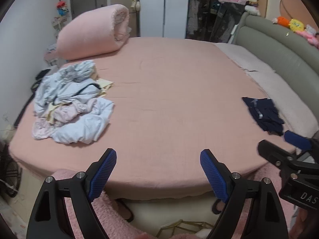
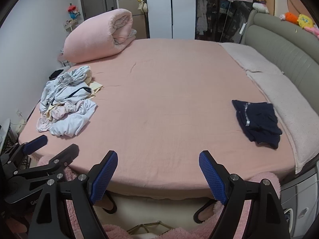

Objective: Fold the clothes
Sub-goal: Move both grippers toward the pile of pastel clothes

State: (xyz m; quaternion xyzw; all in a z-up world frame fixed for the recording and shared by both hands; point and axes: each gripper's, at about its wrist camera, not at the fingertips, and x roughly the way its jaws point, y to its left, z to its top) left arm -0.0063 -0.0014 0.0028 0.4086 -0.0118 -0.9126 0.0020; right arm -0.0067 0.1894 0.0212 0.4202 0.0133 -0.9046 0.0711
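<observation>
A heap of pale blue, white and pink clothes point(image 1: 69, 103) point(image 2: 65, 103) lies crumpled on the left of the pink bed point(image 1: 169, 91) point(image 2: 163, 91). A folded dark navy garment point(image 1: 264, 113) point(image 2: 257, 122) rests at the right, beside the pillows. My left gripper point(image 1: 158, 171) hangs open over the bed's near edge, nothing between its blue pads. My right gripper point(image 2: 158, 172) is open too, empty, at the same edge. Each gripper shows at the side of the other's view: the right gripper point(image 1: 279, 147), the left gripper point(image 2: 53, 145).
A rolled pink duvet point(image 1: 93, 33) point(image 2: 99, 35) sits at the far left corner. Pale pillows point(image 1: 265, 83) point(image 2: 279, 91) line the grey headboard point(image 1: 279, 47) point(image 2: 287, 47) on the right. A person's slippered feet point(image 2: 108, 205) stand on a fluffy pink rug below.
</observation>
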